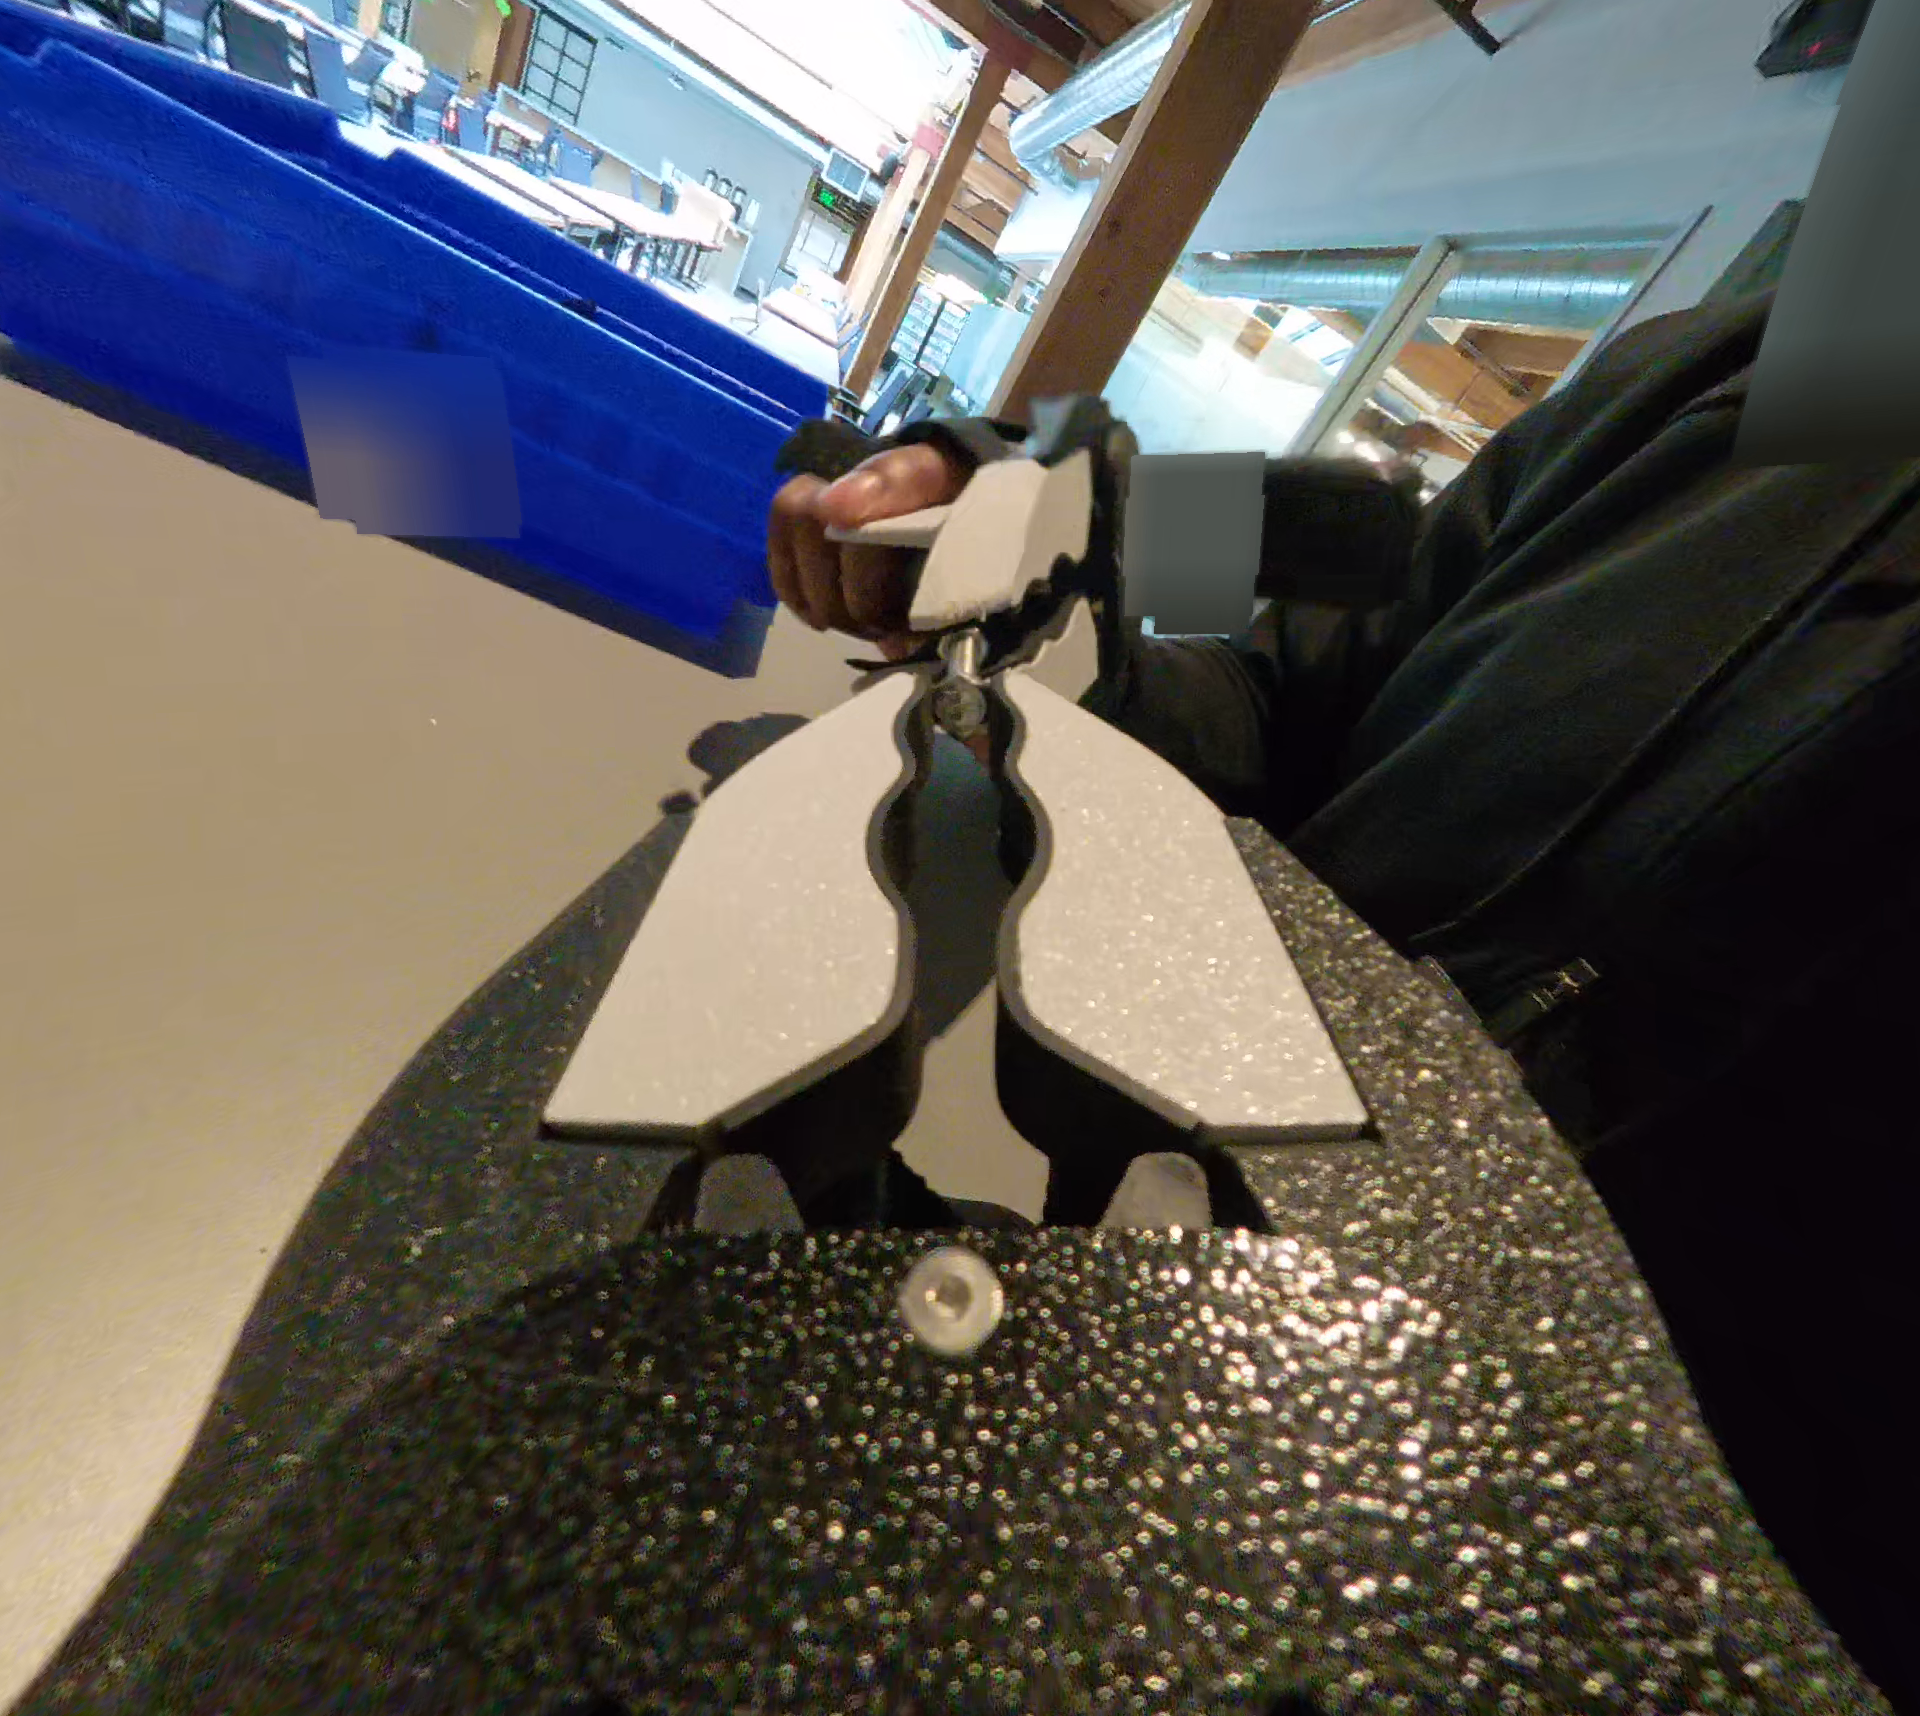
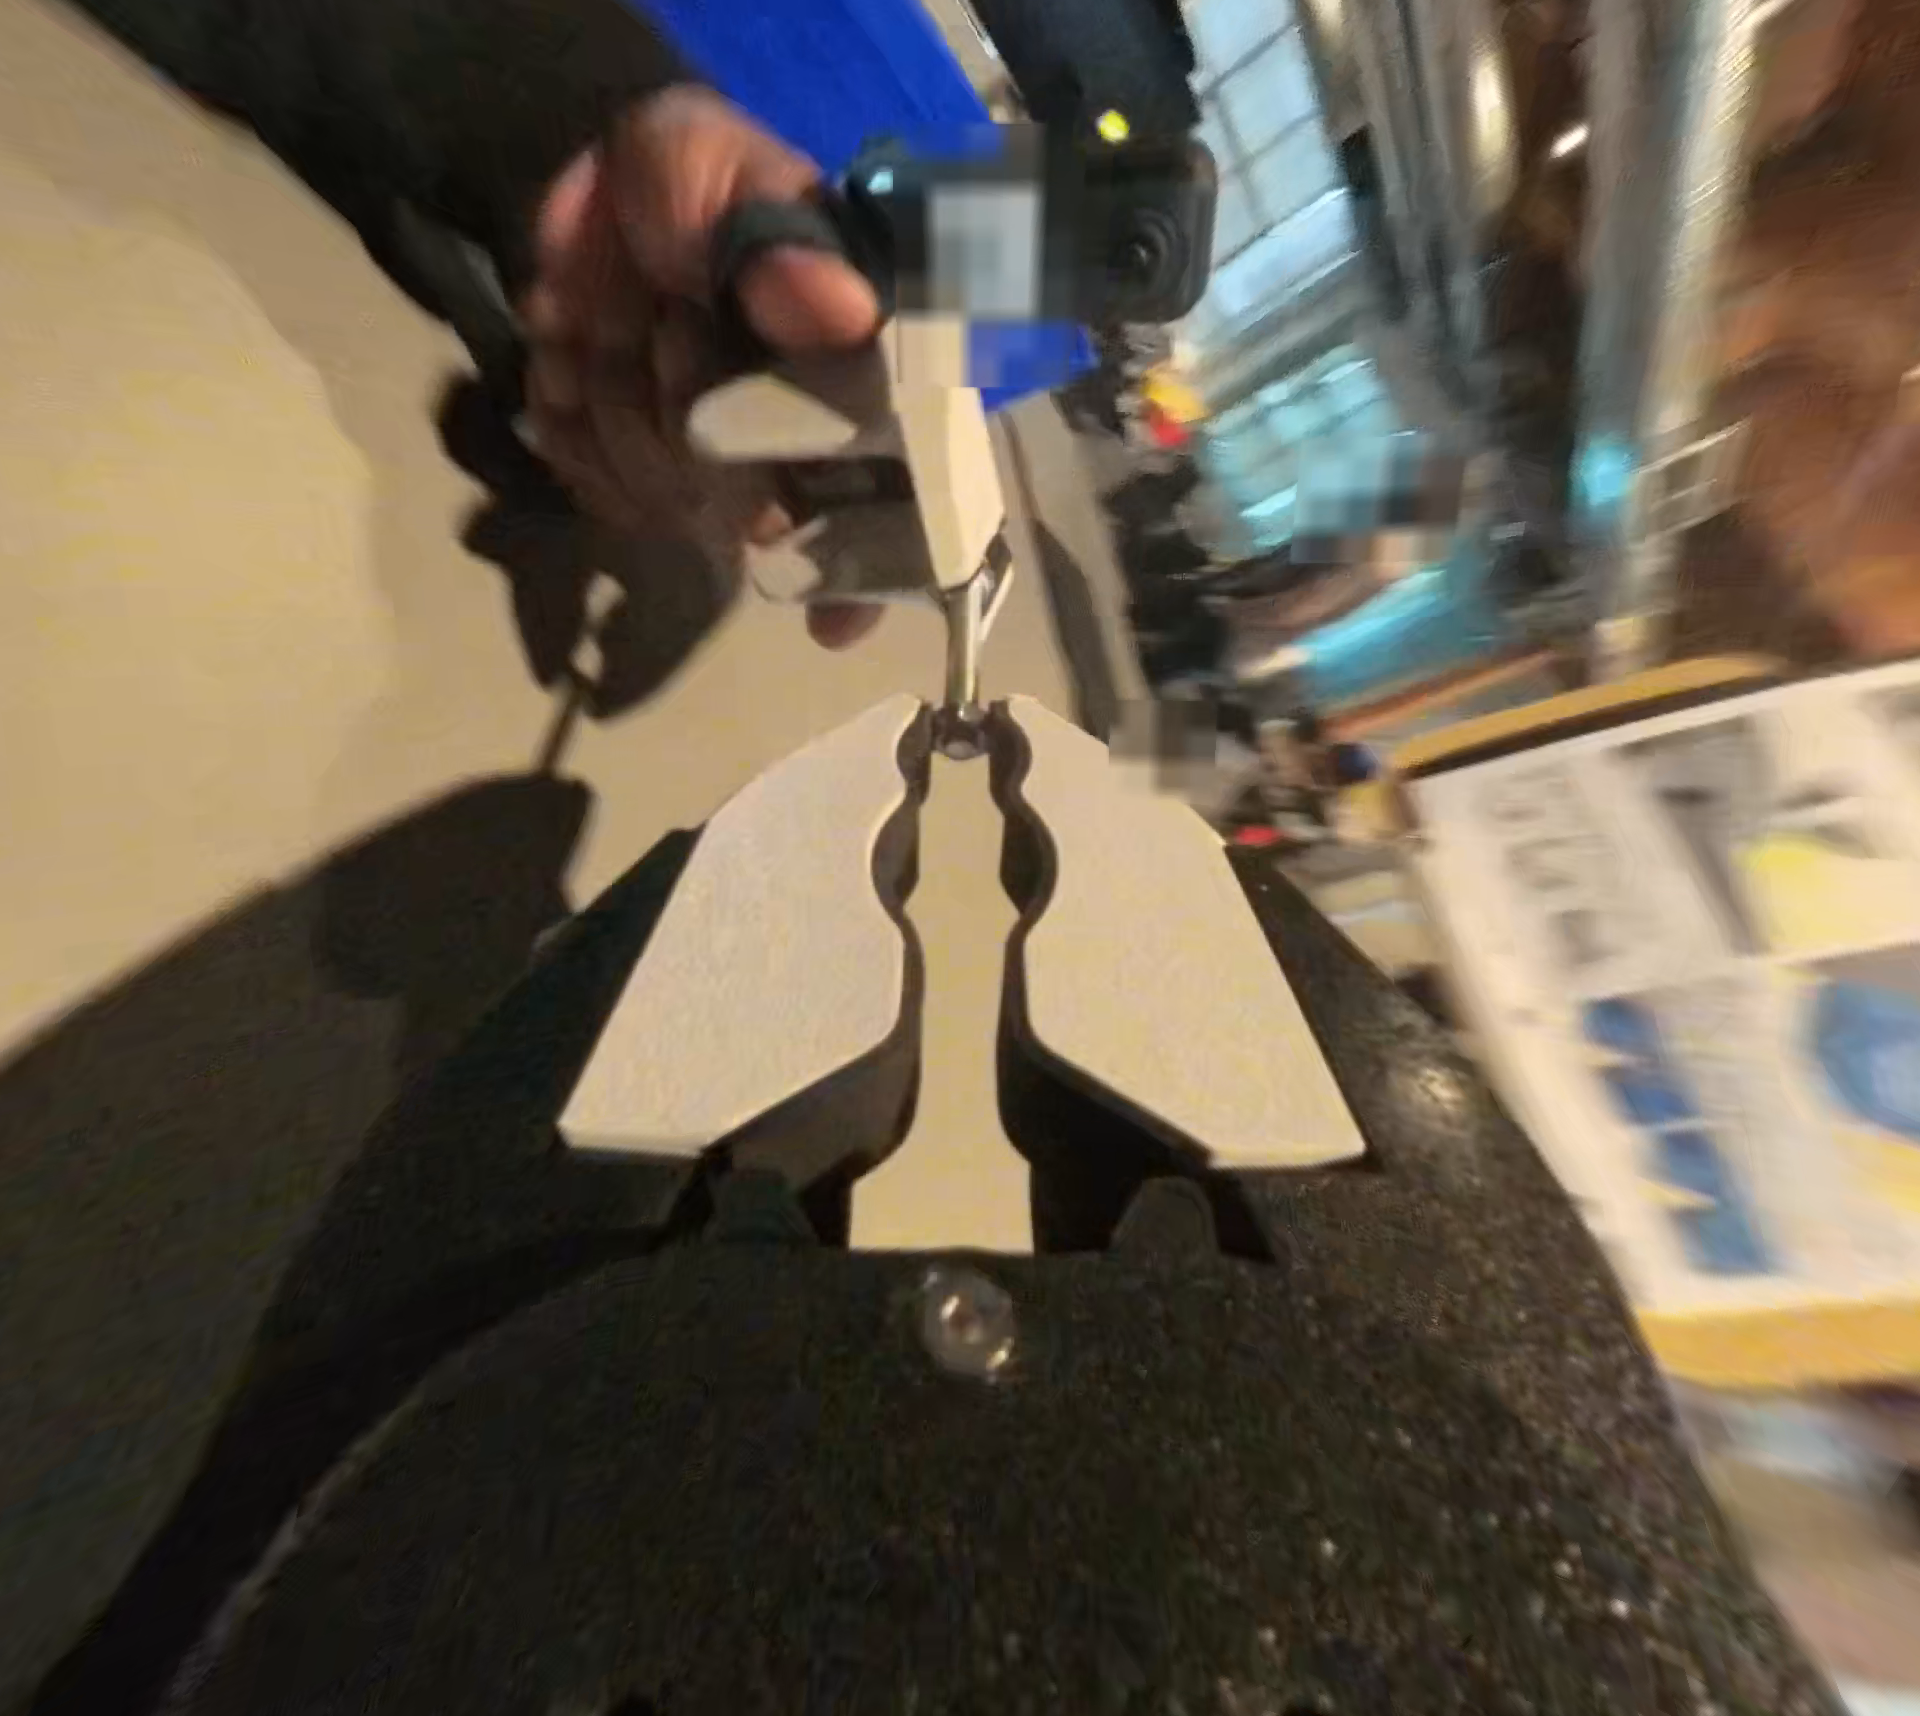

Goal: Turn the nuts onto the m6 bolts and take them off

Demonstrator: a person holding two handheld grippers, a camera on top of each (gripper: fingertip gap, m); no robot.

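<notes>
- Left gripper (image 1: 958, 710): its two pale fingers are nearly closed at the tips, pinching a small shiny metal piece (image 1: 958, 708), which by its rounded look is probably the bolt head, though a nut cannot be ruled out.
- Right gripper (image 2: 961, 736): likewise almost closed, tips clamped on a small metal part (image 2: 958, 739) at the end of the bolt (image 2: 964, 653); this is likely the nut or the bolt's far end.
- The bolt itself spans the gap between the two grippers, held in the air above the pale table (image 1: 260, 783), each tool gripping one end.
- To do this step well, I judge the two tools should stay on one straight line along the bolt, one held firm while the other rolls about that line, with light pressure so the thread does not cross or the part slip out.
- Farther off, the person's hand (image 2: 665, 295) grips the left tool's handle, and a blue bin (image 1: 312, 284) stands behind.
- Hard to make out: the right view is smeared by motion, so thread and nut position are unreadable; the paper at its right edge is cut off; whether the nut is going on or off cannot be told.
</notes>
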